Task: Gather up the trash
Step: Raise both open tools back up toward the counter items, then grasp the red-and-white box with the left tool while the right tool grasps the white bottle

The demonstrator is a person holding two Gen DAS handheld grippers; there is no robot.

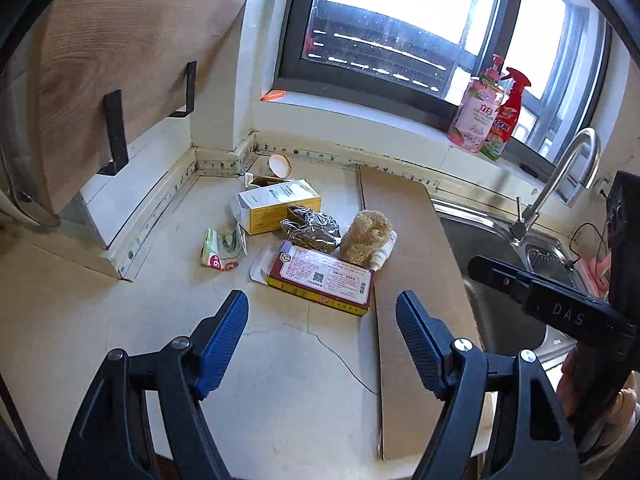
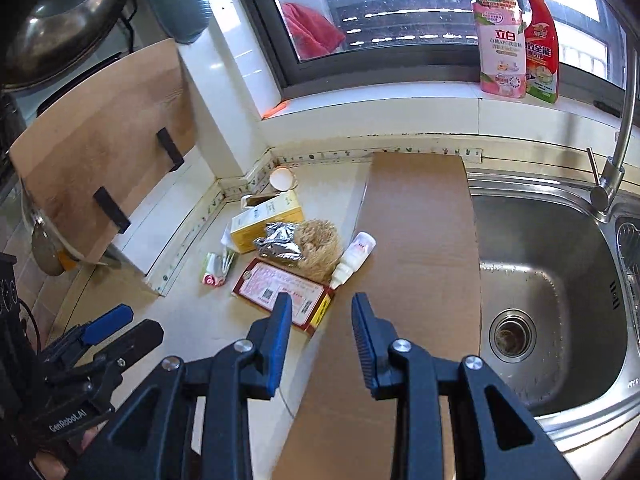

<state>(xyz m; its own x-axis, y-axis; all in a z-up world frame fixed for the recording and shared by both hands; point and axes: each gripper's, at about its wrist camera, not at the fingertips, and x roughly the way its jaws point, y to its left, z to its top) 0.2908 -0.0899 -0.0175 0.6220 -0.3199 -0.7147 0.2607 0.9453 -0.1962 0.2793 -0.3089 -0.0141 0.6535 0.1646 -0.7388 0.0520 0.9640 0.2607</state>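
Both claws are empty: the left gripper (image 1: 322,312) gapes wide, the right gripper (image 2: 322,312) narrower. Just ahead of them lies a flat red-and-yellow cardboard box (image 1: 322,280), likely light and crushable; pinching its thin edges seems best.

A home kitchen: a steel sink (image 2: 552,280) with a faucet (image 1: 560,172), a countertop (image 1: 280,380) under a window (image 1: 400,28), detergent bottles (image 2: 502,40) on the sill.

**Two handheld grippers, both empty**

The left gripper (image 1: 322,308) points steeply downward, its blue-padded jaws spread wide with nothing between them. The right gripper (image 2: 322,310) tilts downward alongside it, jaws parted more narrowly, also gripping nothing.
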